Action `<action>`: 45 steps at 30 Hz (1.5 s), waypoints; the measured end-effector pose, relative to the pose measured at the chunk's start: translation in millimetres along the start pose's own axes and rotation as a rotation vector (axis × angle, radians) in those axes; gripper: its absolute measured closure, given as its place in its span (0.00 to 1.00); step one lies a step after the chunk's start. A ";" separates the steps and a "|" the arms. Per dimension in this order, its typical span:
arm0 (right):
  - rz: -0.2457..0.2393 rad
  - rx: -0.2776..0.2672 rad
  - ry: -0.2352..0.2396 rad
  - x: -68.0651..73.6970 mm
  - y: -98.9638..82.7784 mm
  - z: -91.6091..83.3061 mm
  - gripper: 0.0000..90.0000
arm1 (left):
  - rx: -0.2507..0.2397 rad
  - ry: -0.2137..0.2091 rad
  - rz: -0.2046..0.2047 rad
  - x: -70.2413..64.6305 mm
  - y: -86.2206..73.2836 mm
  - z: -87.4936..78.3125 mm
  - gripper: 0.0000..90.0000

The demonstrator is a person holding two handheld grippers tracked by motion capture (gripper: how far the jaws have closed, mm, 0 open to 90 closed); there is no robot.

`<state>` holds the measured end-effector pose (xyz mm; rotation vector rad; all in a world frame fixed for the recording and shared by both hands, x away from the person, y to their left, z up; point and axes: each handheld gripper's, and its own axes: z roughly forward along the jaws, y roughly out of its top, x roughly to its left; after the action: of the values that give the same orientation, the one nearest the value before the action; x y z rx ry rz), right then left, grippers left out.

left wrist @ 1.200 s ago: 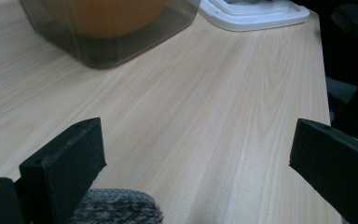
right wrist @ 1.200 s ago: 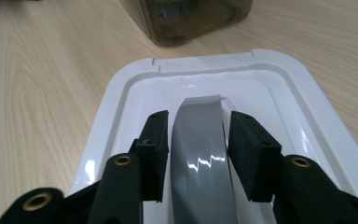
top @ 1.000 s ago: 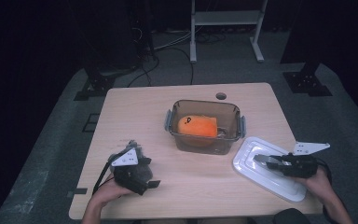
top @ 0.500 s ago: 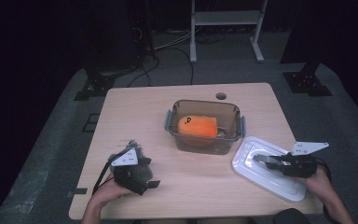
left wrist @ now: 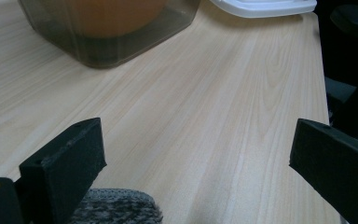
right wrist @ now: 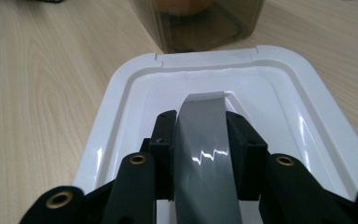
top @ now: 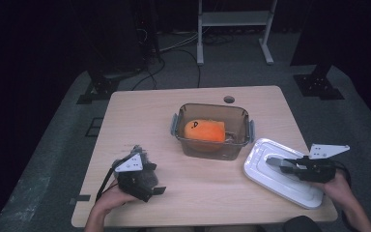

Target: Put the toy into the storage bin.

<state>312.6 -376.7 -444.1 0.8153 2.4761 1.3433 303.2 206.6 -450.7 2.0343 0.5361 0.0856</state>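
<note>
Right gripper view: orange object (right wrist: 182,4) (top cropped)

Container (top: 211,130) table (top: 140,116) centre, sponge (top: 204,130) inside; lid (top: 280,171) at container's 4 o'clock; cloth (top: 137,166) at 8 o'clock.

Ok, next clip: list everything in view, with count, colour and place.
table: one, light wood, centre of the high view.
container: one, smoky clear plastic, open, middle of the table.
orange object: one, inside the container.
lid: one, white, flat on the table right of the container.
grey handle: one, on the lid's top.
metal stand: one, white, on the floor beyond the table.
left gripper: black, jaws open over bare table, near the front left.
right gripper: black, jaws closed on the grey handle.
</note>
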 end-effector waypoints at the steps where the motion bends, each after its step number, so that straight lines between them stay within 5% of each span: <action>1: -0.001 0.000 0.000 0.0 0.6 -1.5 0.73 | 0.001 0.000 0.001 -0.1 0.0 0.0 0.03; 45: -0.084 -0.064 0.001 16.3 47.3 -59.4 0.73 | -0.003 0.003 -0.001 -0.2 -0.1 -0.8 0.03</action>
<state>291.3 -389.2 -370.5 0.6890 2.4259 1.3866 302.8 207.2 -450.3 2.0316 0.5386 0.0883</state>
